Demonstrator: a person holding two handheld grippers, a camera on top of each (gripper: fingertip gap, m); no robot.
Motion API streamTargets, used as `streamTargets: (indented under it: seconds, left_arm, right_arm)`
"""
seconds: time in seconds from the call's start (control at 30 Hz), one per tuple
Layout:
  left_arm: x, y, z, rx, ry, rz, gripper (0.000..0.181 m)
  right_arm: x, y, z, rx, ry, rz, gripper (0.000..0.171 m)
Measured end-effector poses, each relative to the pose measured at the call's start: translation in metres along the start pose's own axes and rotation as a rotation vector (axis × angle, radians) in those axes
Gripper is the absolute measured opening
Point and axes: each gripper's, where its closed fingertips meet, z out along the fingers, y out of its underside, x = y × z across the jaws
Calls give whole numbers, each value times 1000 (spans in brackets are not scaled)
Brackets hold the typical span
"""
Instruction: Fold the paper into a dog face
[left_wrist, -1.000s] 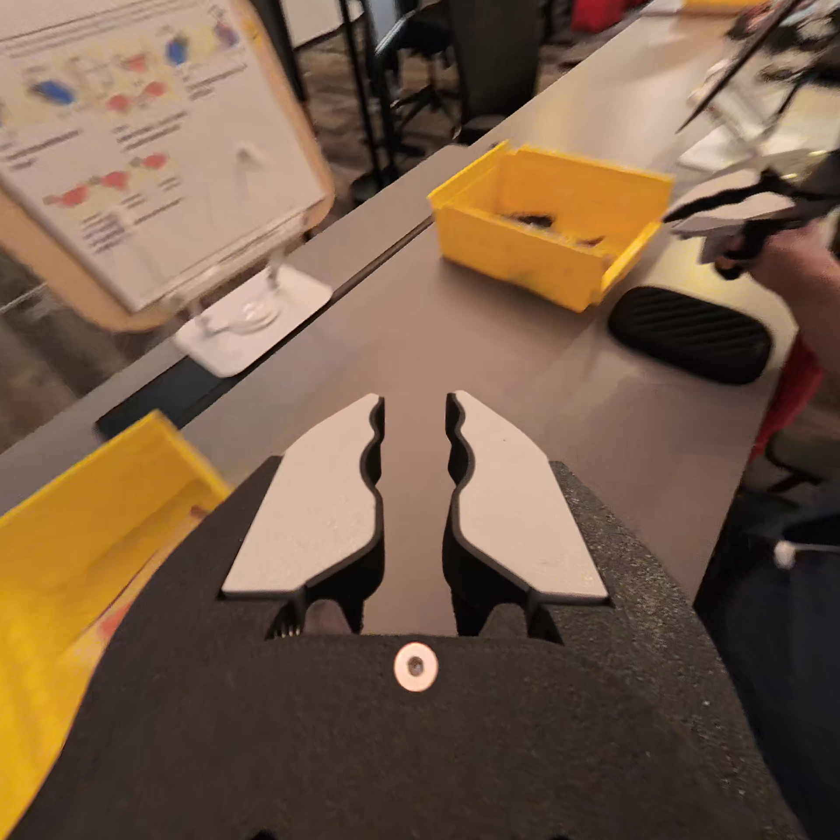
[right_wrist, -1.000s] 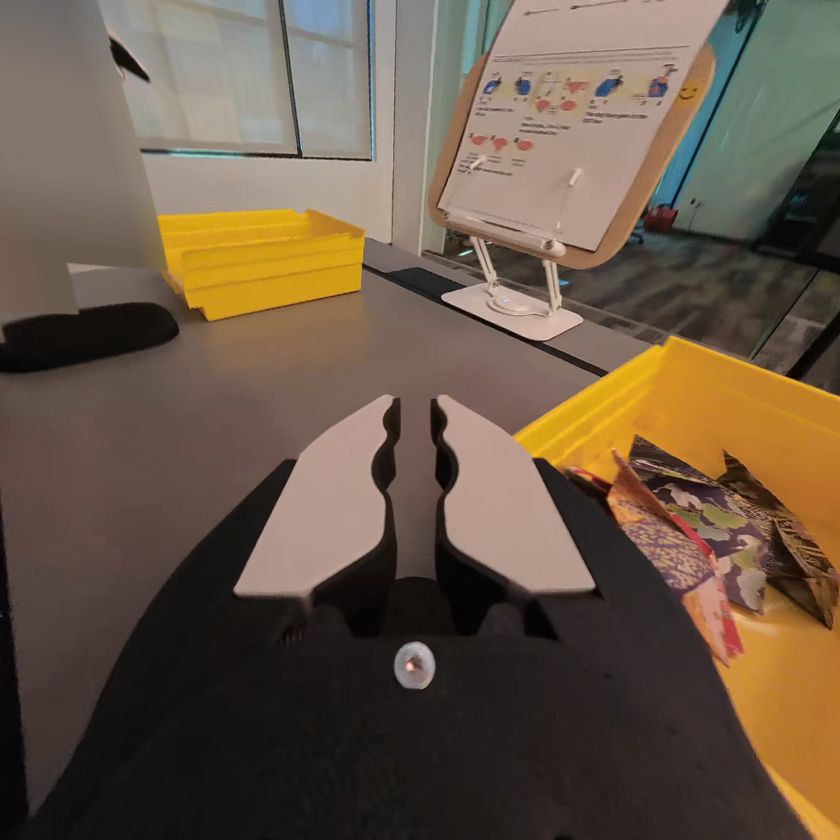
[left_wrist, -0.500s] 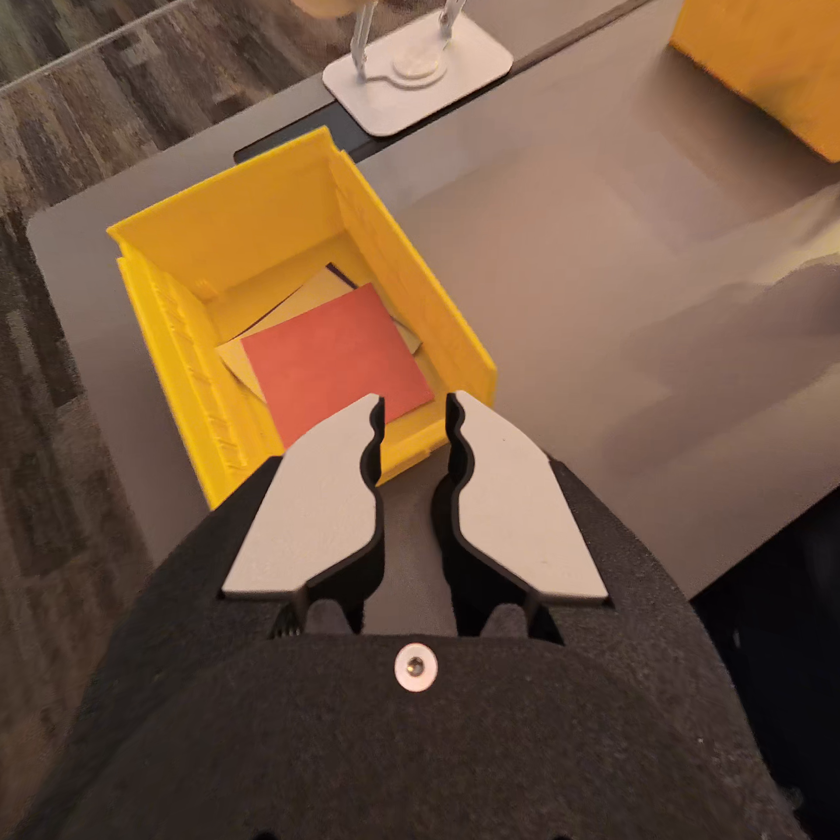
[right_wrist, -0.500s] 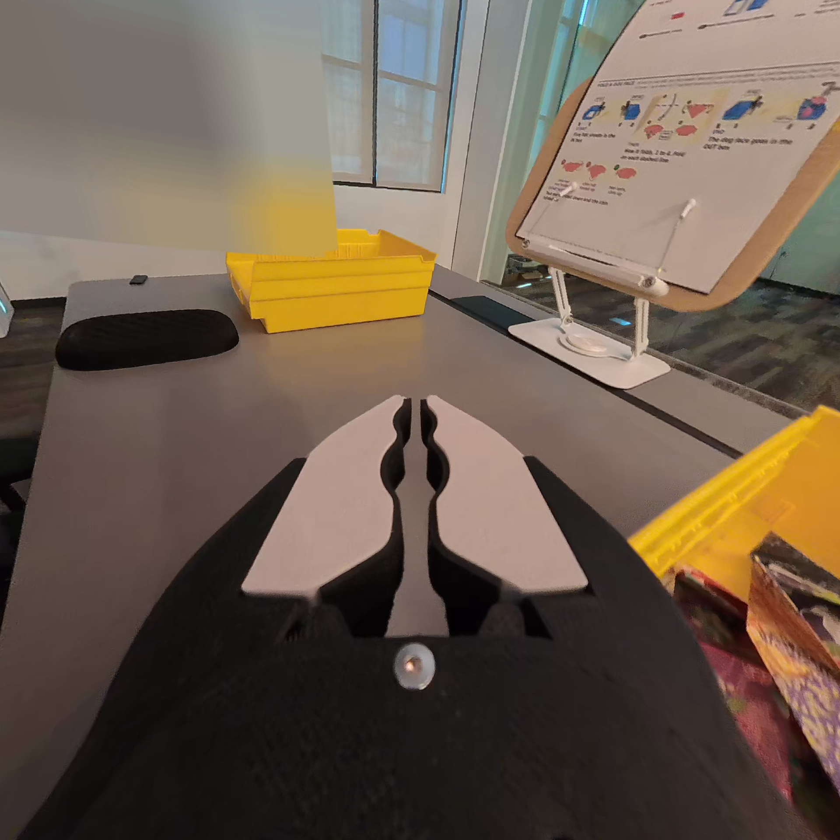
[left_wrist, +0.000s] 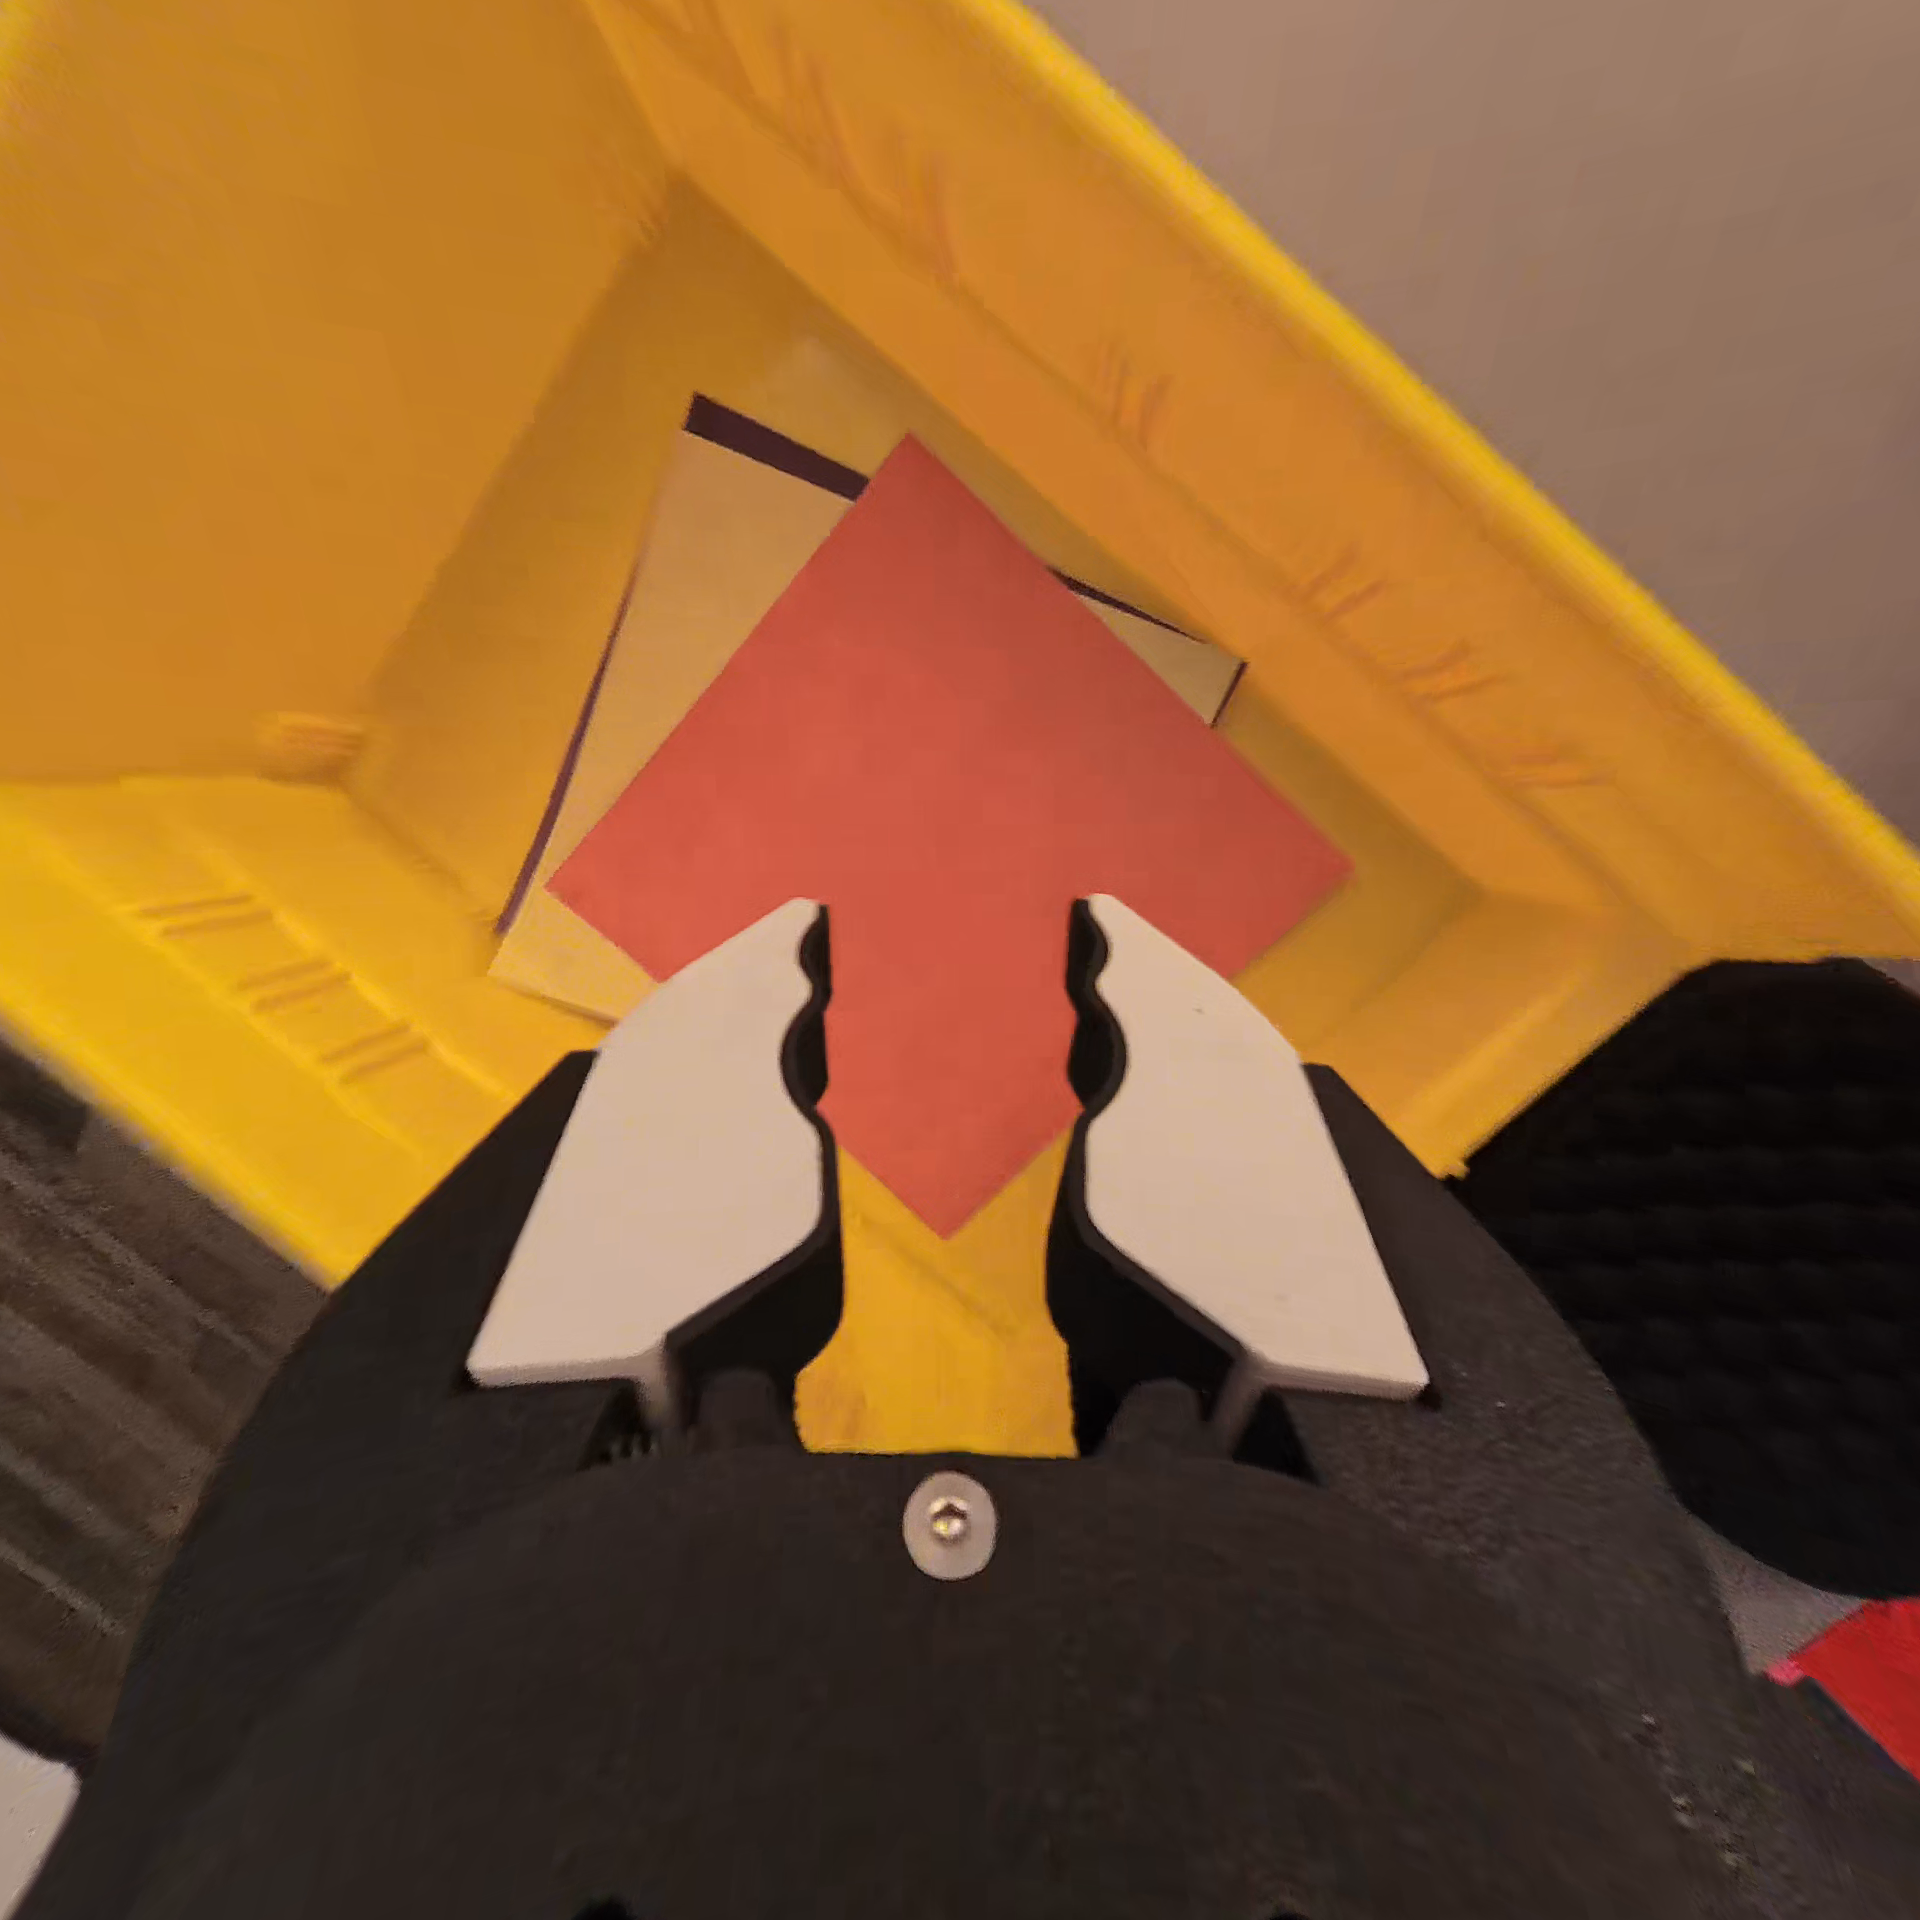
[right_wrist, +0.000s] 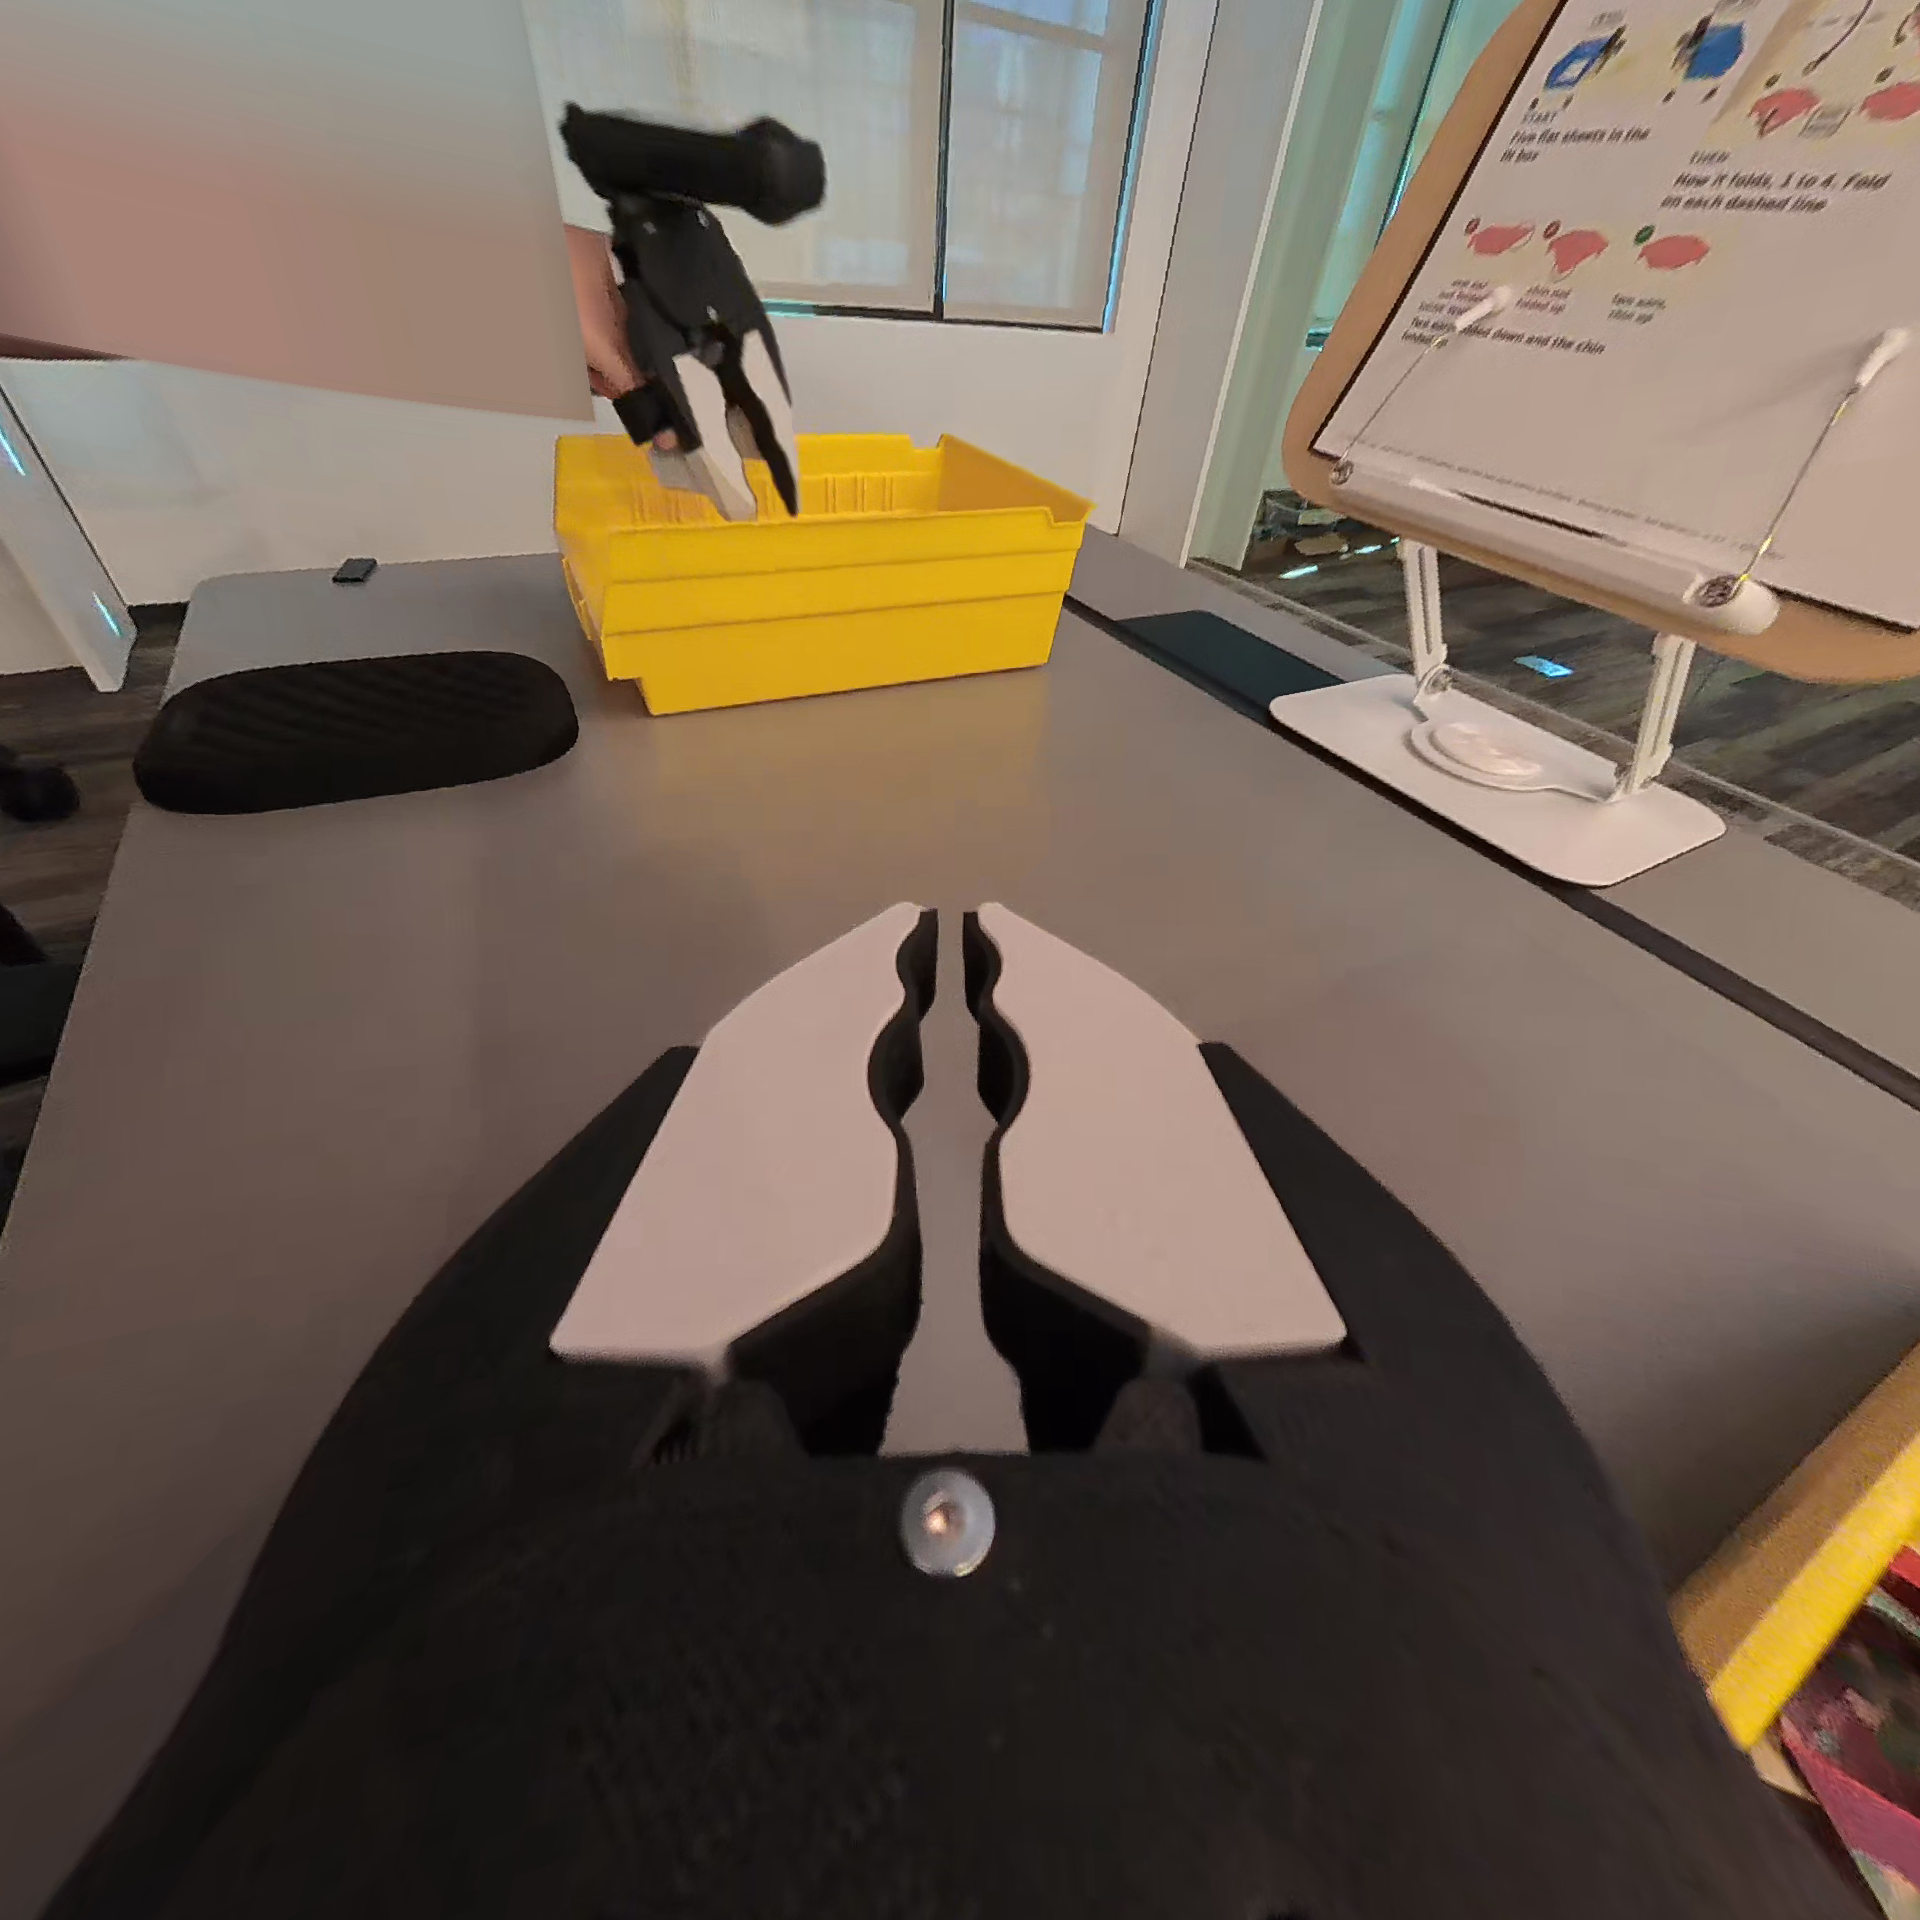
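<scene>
A red square paper (left_wrist: 935, 748) lies on top of tan sheets (left_wrist: 707, 582) inside a yellow bin (left_wrist: 260, 416). My left gripper (left_wrist: 948, 914) is open and empty. It points down into the bin, just above the near part of the red paper. In the right wrist view the left gripper (right_wrist: 764, 499) dips into the same yellow bin (right_wrist: 831, 592) at the table's far end. My right gripper (right_wrist: 949, 920) is shut with only a thin slit between the fingers. It holds nothing and hovers over the bare grey table (right_wrist: 727, 831).
A black wrist rest (right_wrist: 353, 727) lies left of the far bin and shows beside it in the left wrist view (left_wrist: 1714, 1247). An instruction board on a white stand (right_wrist: 1507, 769) is at the right. A second yellow bin (right_wrist: 1808, 1538) with folded patterned papers sits near the right gripper. Some 45 cm of space lies between my two pairs of fingers.
The left gripper swung left to the bin, dropped into it over the red paper, and opened wider. The right gripper's fingers closed to a slit and its view shifted left along the table.
</scene>
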Motion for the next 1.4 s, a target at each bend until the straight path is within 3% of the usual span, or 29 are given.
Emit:
streamTargets:
  seconds: [0.07, 0.27, 0.4, 0.77, 0.93, 1.2, 1.4]
  left_arm:
    - [0, 5, 25, -46, 50, 8, 64]
    - [-5, 18, 64, -81, 2, 24, 94]
    - [3, 19, 67, -56, 85, -51, 78]
    - [5, 19, 66, -65, 71, -99, 72]
    - [15, 20, 63, -65, 73, -95, 42]
    - [29, 22, 53, -62, 144, -143, 30]
    - [23, 23, 33, -23, 86, -145, 17]
  right_arm:
    - [2, 3, -1, -7, 7, 6, 6]
    - [7, 10, -3, -6, 12, 47, 6]
    - [7, 11, -3, -2, -5, 65, 6]
    - [5, 11, -5, 6, -14, 61, 5]
    - [4, 9, -7, 20, -17, 63, 5]
    - [0, 7, -8, 34, -38, 71, 6]
    - [-2, 4, -9, 51, -51, 75, 6]
